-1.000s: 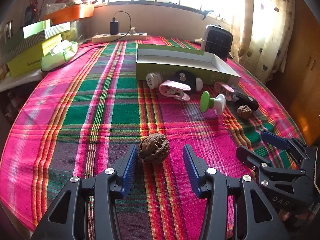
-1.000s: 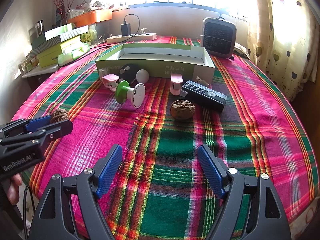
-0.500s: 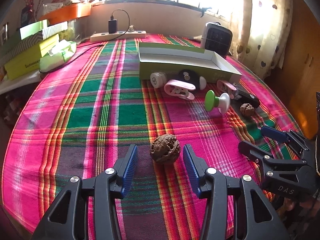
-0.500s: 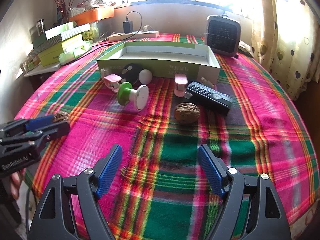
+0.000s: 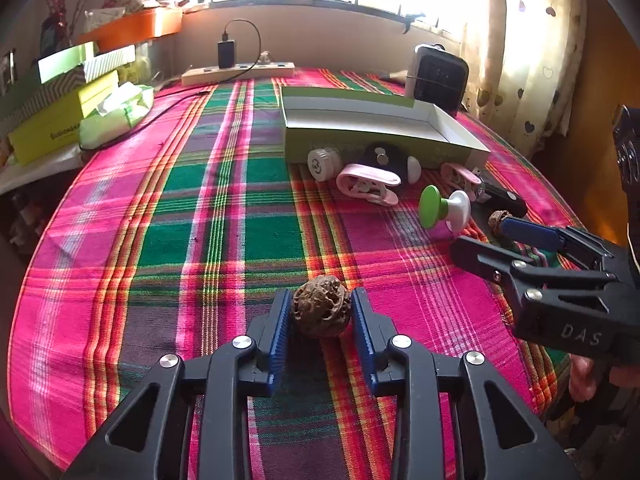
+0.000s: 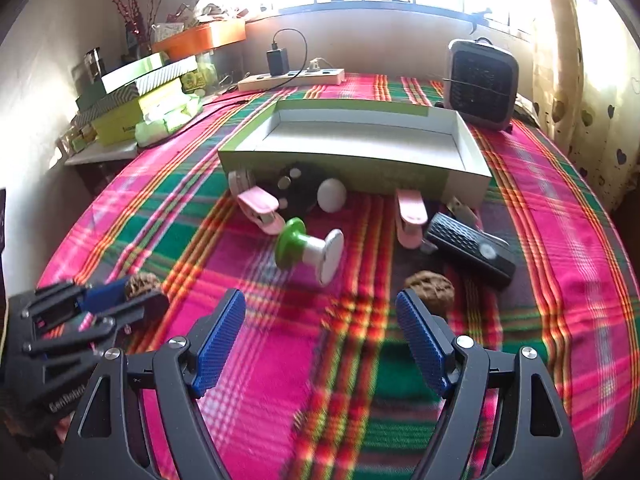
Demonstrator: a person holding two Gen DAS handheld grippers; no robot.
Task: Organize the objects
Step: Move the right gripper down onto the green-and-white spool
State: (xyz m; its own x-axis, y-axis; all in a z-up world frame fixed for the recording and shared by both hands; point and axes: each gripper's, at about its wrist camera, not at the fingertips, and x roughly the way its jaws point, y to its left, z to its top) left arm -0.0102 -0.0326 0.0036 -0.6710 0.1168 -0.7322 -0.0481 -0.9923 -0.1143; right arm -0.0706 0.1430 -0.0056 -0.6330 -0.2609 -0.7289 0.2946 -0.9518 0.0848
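With the brown, wrinkled walnut lying on the pink-and-green plaid tablecloth, gripped from both sides by the blue ribbed pads of the left gripper. Jaws just closed in, pads touching the shell left and right; nut not yet lifted. Step in hand judged: first pick of the sorting, grasp made, lift pending. Next move likely calls for a straight raise, then carry to the shallow green-and-white cardboard tray well beyond, without letting the round shell roll out of the pads.

Right gripper empty, jaws spread wide, hovering near a second brown walnut, just ahead of its right pad. Near that: black ribbed remote, green-and-white spool, pink plastic clips.
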